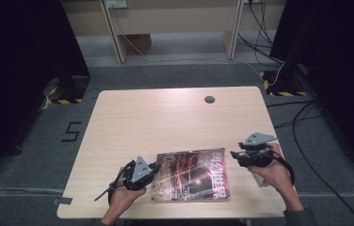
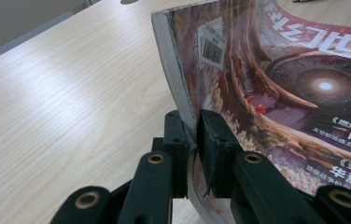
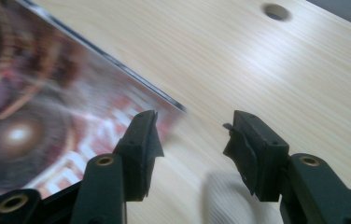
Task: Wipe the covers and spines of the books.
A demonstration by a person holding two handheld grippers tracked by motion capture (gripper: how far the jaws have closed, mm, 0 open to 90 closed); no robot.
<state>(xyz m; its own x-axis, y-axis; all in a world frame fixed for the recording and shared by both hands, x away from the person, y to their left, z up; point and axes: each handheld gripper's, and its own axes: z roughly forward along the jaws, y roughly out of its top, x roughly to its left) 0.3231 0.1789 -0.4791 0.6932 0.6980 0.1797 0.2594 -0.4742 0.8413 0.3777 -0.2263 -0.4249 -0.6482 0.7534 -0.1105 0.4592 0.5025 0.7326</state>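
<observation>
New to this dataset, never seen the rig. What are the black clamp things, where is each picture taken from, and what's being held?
There is no robot arm: a person holds a hand-operated two-jaw gripper in each hand. The high view looks down on a wooden table; the other two pictures come from cameras riding on each gripper, looking along its black jaws.

A magazine with a dark reddish cover lies on the table. The left gripper is shut on the magazine's edge, which curls up between its jaws. The right gripper is open, with nothing between its jaws; it sits just off the magazine's other side, above bare wood.
</observation>
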